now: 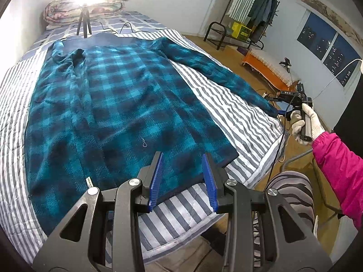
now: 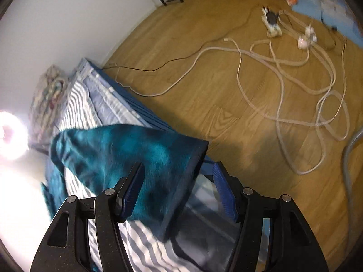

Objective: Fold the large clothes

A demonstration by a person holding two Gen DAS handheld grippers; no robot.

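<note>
A large teal and dark blue checked fleece garment (image 1: 118,104) lies spread flat on the striped bed cover (image 1: 240,122), with one sleeve (image 1: 217,72) stretched out to the right. My left gripper (image 1: 182,158) is open and empty just above the garment's near hem. My right gripper (image 2: 179,170) is open, with the sleeve cuff (image 2: 158,158) lying between its fingers near the bed's right edge. In the left wrist view it (image 1: 282,108) is at the sleeve's end, held by a gloved hand.
The bed's right edge (image 2: 140,111) drops to a wooden floor with tangled white cables (image 2: 295,79) and power strips. A tripod (image 1: 84,22) and folded quilts (image 1: 86,9) stand at the bed's head. An orange bench (image 1: 265,68) and a clothes rack (image 1: 256,11) are at the right.
</note>
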